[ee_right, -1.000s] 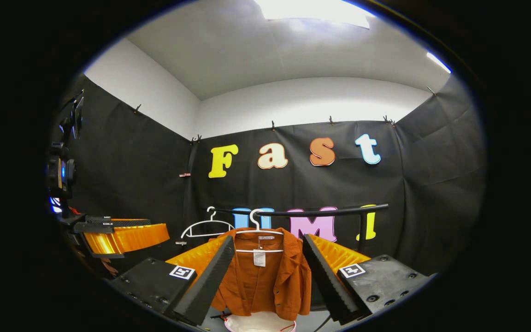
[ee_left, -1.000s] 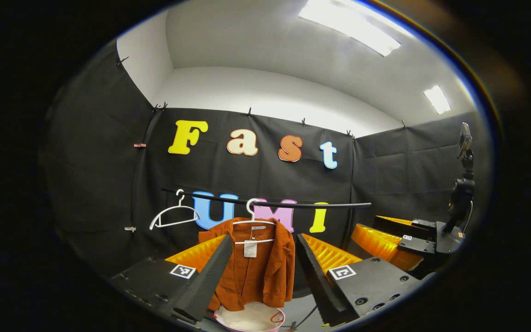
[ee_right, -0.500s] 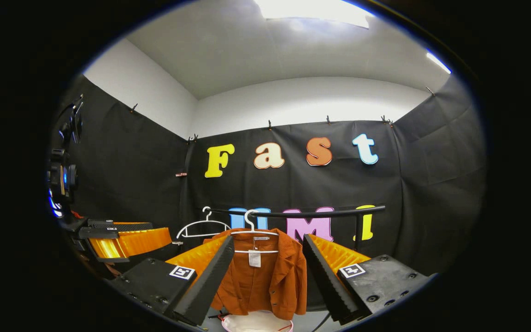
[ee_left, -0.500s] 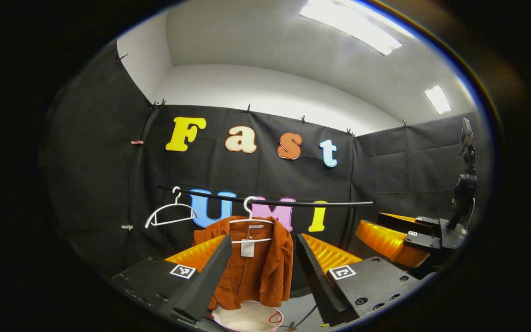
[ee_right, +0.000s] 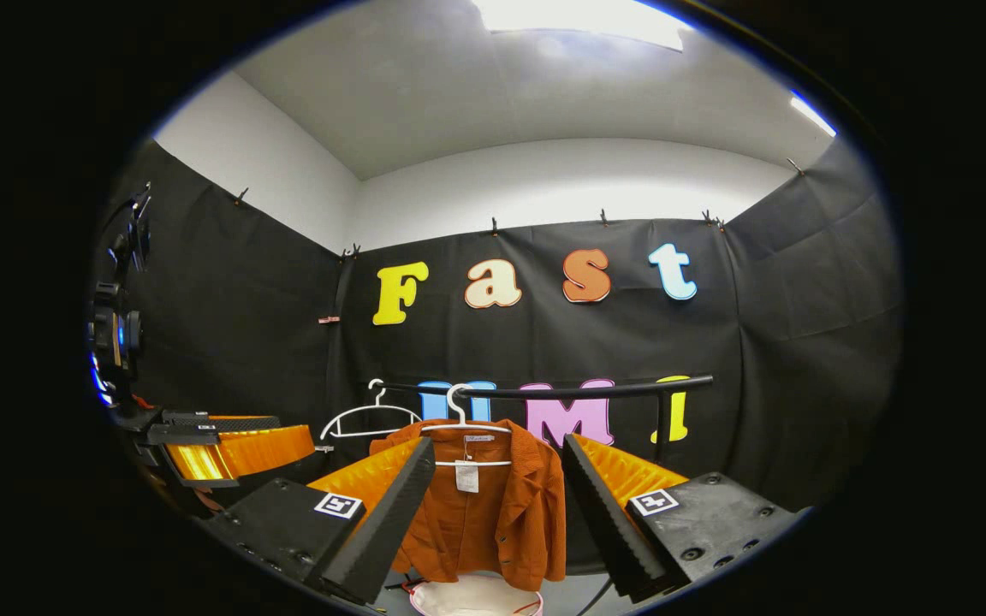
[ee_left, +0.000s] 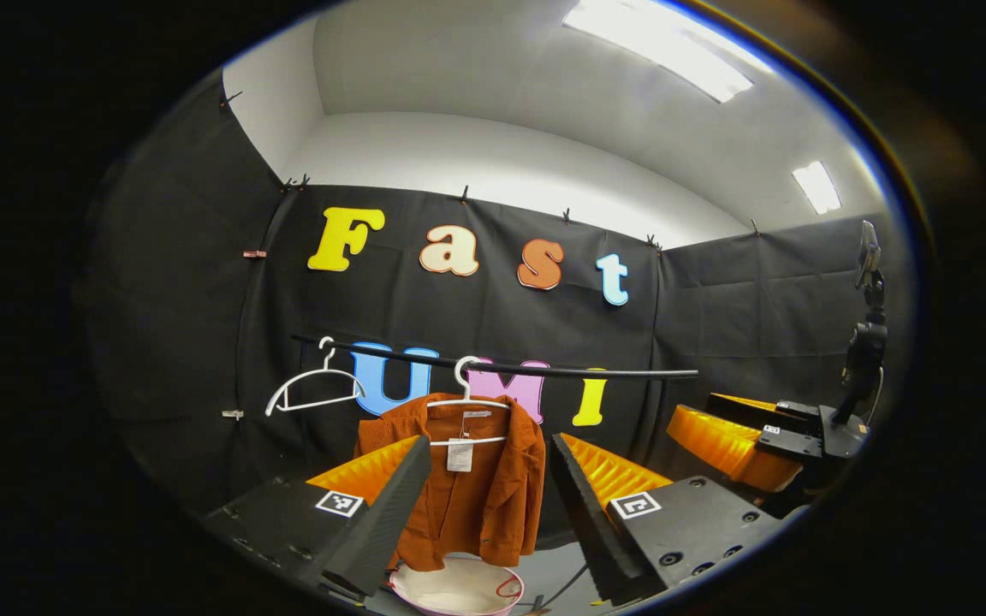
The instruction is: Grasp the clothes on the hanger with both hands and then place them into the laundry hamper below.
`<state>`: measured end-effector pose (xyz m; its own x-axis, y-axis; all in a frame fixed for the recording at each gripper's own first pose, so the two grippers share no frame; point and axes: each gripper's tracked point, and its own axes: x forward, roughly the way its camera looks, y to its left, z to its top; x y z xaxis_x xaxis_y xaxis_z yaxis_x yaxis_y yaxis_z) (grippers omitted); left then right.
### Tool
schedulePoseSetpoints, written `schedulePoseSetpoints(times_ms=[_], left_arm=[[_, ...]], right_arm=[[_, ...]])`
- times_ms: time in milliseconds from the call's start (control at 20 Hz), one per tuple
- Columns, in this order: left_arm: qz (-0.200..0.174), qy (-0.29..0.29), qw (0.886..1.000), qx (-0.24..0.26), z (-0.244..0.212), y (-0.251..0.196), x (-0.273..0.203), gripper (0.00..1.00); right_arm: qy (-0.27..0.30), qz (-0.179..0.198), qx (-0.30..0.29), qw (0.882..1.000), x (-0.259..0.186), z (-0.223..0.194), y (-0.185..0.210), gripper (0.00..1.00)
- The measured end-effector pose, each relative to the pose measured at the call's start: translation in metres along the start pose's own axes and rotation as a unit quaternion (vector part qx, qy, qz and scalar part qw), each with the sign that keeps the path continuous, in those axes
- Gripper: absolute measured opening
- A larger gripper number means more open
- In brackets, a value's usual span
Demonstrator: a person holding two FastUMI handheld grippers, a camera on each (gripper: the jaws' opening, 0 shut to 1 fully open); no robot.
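Your jacket hangs lengthwise downward, front facing you, white tag unreadable; both grippers, left and right, gape wide, holding nothing.

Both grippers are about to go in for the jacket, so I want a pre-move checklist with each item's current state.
1. Left gripper open: ok.
2. Right gripper open: ok.
3. Orange jacket on its white hanger, hooked on the rail: ok.
4. Hamper under the jacket: ok.
5. Empty hanger apart from the jacket: ok.
6. Jacket buttoned shut over the hanger: cannot tell.
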<state>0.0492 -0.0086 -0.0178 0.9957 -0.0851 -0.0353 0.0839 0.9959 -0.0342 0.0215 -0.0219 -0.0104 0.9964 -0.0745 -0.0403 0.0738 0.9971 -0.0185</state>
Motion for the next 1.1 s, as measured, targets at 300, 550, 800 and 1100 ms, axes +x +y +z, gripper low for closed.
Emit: schedulePoseSetpoints(times_ms=[300,550,800,1100], left_arm=[[-0.011,0.003,1.0,-0.007,-0.002,0.011,0.002,0.89],[-0.023,0.0,1.0,-0.009,0.001,0.022,-0.001,0.89],[-0.022,-0.001,1.0,-0.015,-0.006,0.034,0.002,0.89],[-0.009,0.017,1.0,-0.022,-0.026,0.052,0.03,0.89]], right_arm=[[0.008,-0.01,-0.006,1.0,0.003,-0.007,0.007,0.98],[-0.002,-0.024,-0.007,1.0,0.001,-0.004,0.013,0.98],[0.005,-0.04,-0.012,0.999,0.0,-0.014,0.01,0.97],[0.021,-0.033,-0.005,0.999,0.033,-0.04,0.006,0.98]])
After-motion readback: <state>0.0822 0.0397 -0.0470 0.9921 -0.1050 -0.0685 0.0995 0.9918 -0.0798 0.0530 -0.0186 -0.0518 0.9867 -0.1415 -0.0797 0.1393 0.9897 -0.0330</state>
